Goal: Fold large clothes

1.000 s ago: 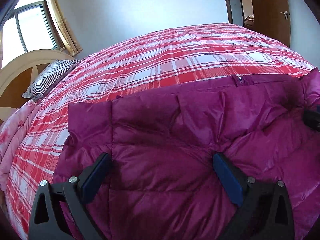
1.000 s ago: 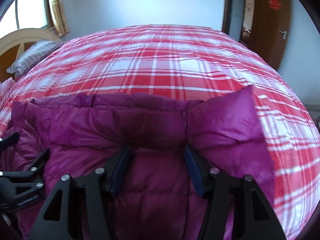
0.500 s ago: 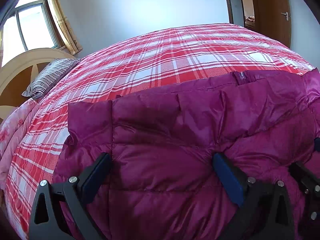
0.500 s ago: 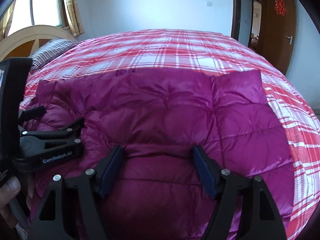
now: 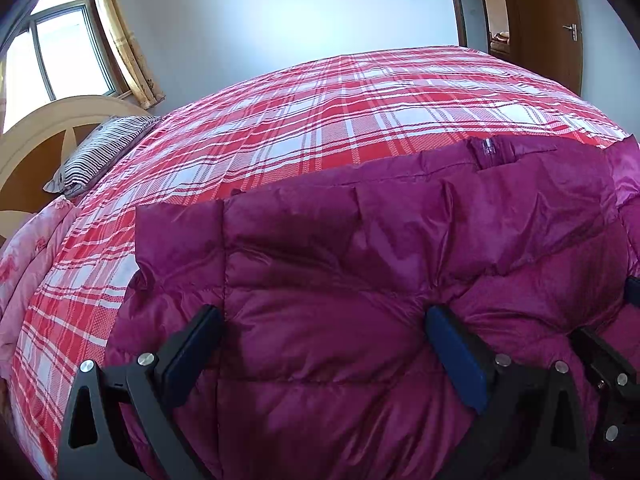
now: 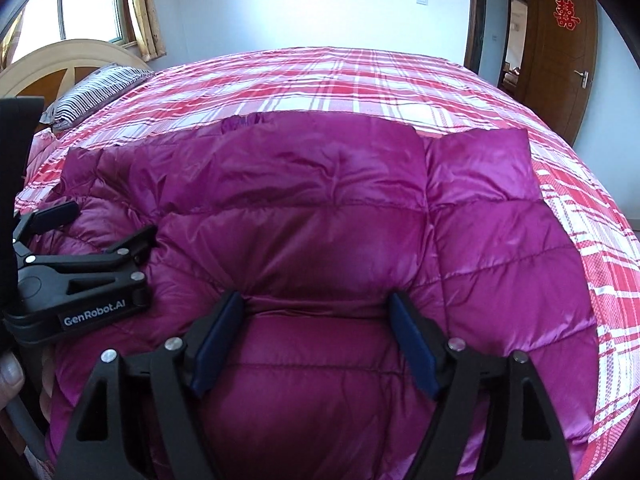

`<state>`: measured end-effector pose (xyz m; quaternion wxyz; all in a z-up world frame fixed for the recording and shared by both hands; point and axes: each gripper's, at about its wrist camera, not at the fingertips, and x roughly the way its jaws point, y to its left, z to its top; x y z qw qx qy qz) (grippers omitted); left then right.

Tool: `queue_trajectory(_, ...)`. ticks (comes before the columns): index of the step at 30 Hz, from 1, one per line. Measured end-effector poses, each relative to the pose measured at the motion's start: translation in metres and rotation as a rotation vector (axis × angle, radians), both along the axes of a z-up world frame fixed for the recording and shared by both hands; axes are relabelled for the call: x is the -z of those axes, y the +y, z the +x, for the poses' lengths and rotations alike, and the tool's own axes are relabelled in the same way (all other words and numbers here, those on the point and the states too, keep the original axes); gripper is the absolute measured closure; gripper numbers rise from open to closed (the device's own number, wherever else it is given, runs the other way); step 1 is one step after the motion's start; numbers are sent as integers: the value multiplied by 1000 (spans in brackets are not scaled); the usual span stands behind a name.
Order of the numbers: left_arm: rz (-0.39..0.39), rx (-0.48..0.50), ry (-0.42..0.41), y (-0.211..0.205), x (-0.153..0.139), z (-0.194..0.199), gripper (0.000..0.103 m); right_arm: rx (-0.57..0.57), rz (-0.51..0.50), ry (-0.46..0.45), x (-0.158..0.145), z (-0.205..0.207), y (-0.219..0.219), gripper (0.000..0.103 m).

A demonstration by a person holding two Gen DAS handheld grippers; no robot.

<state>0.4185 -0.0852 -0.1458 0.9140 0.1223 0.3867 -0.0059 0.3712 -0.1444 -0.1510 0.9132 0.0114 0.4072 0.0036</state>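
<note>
A magenta quilted down jacket [image 5: 360, 264] lies folded on the bed, near its front edge; it also fills the right wrist view [image 6: 328, 216]. My left gripper [image 5: 320, 320] is open, its jaws wide apart over the jacket's left part, holding nothing. My right gripper [image 6: 316, 304] is open over the jacket's middle, with puffy fabric bulging between the fingers. The left gripper also shows at the left of the right wrist view [image 6: 100, 236], resting on the jacket. A zipper end [image 5: 490, 148] shows at the jacket's far edge.
The jacket lies on a red and white plaid bedspread [image 5: 360, 112]. A striped pillow [image 5: 100, 152] and a curved wooden headboard [image 5: 36, 132] are at the far left. A brown door [image 6: 560, 52] and a window [image 5: 60, 56] are behind.
The right gripper has pulled back and risen, so more of the jacket shows in its view. Its jaws have opened wider. The left gripper has stayed put.
</note>
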Motion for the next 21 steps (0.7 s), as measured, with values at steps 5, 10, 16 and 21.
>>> queue_trajectory(5,0,0,-1,0,0,0,1,0,0,0,0,-1,0,24)
queue_trajectory(10,0,0,-1,0,0,0,1,-3,-8,1,1,0,-1,24)
queue_trajectory(16,0,1,-2,1,0,0,1,-3,-17,6,2,4,2,24)
queue_trajectory(21,-7,2,5,3,0,1,1,-3,-20,6,2,3,3,23)
